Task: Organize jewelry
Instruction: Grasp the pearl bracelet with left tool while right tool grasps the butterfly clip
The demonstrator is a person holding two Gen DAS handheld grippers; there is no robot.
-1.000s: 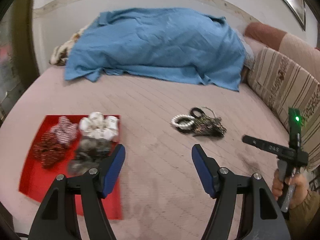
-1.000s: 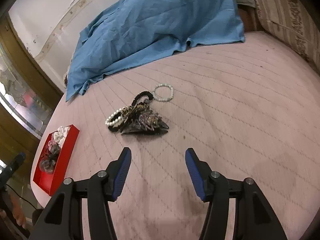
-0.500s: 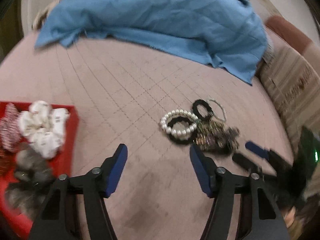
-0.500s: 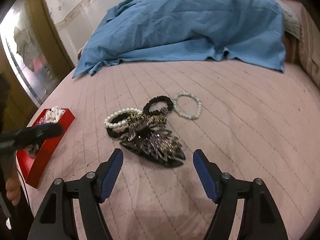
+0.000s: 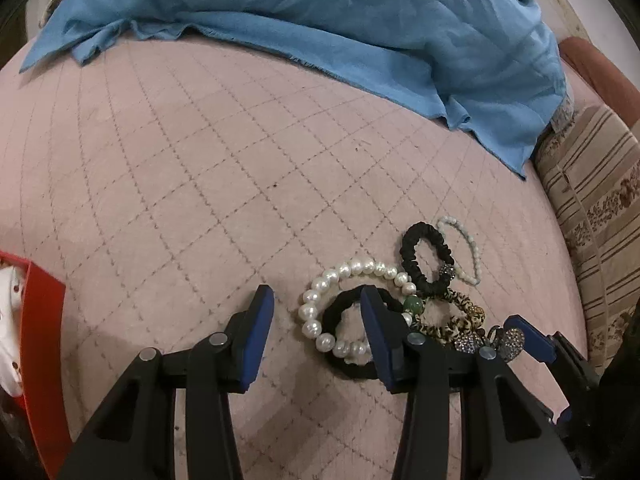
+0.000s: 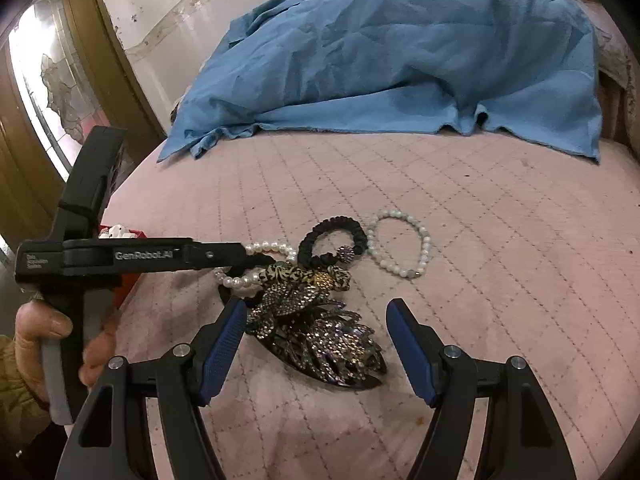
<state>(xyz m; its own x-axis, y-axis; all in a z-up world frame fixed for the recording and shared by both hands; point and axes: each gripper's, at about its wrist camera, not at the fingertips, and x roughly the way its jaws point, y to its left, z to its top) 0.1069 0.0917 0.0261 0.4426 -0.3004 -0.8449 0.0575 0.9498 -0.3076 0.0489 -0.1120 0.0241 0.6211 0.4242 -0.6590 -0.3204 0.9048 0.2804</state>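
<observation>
A heap of jewellery lies on the pink quilted bed. My left gripper points down at it with its jaws closing. The left arc of the white pearl bracelet lies between the pads, untouched. The right pad covers part of a plain black hair tie. Behind lie a black scrunchie, a pale bead bracelet and a leopard-print tie. My right gripper stands open, its fingers on either side of the sequined hair clip. From that side the left gripper reaches over the pearl bracelet.
A red tray holding a white scrunchie sits at the left edge. A rumpled blue cloth covers the far end of the bed. A striped cushion lines the right side. A hand grips the left handle.
My left gripper has swung right and down from the tray to the jewellery heap, and its jaws have narrowed. My right gripper has closed in on the sequined clip and widened.
</observation>
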